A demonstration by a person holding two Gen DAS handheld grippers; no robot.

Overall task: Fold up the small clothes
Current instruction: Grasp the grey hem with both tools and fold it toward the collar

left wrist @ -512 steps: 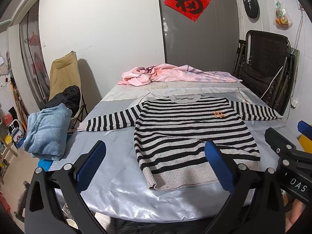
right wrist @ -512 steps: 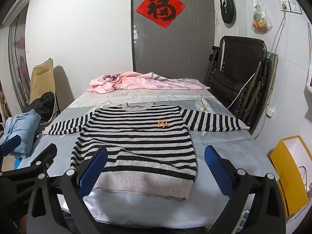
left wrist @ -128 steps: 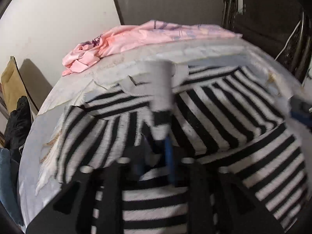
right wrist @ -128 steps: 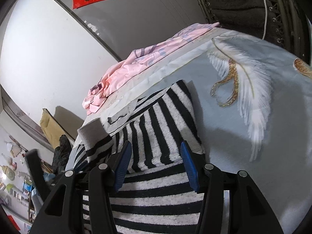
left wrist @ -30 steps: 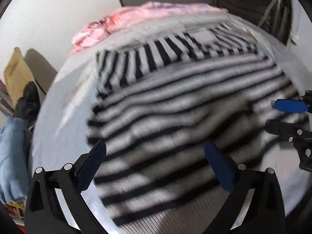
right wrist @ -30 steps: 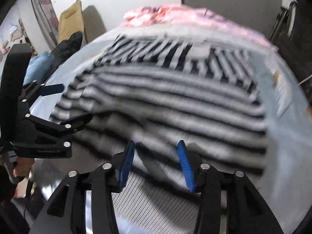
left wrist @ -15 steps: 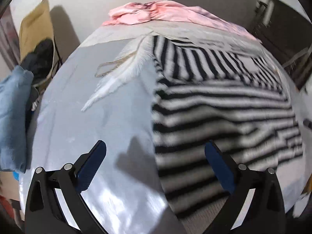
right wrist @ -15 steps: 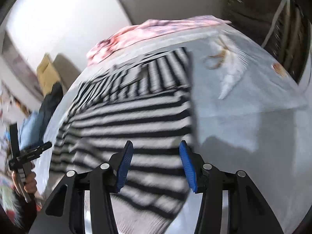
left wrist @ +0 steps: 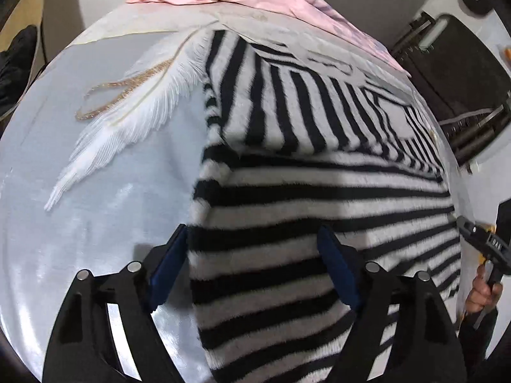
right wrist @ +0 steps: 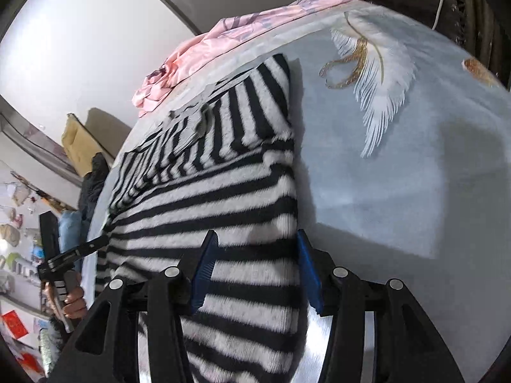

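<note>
Striped sweater (left wrist: 303,198): flat on your bedsheet (left wrist: 95,207), sleeves folded inward. Left gripper (left wrist: 255,265) at 6 o'clock straddles its left edge, unclenched; right gripper (right wrist: 255,274) spans the opposite edge, likewise empty, likely positioned for pinching the hem.

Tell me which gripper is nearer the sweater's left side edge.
Left. The left gripper straddles the left side edge of the striped sweater, jaws open. The right gripper straddles the opposite, right edge, across the sweater's width.
</note>
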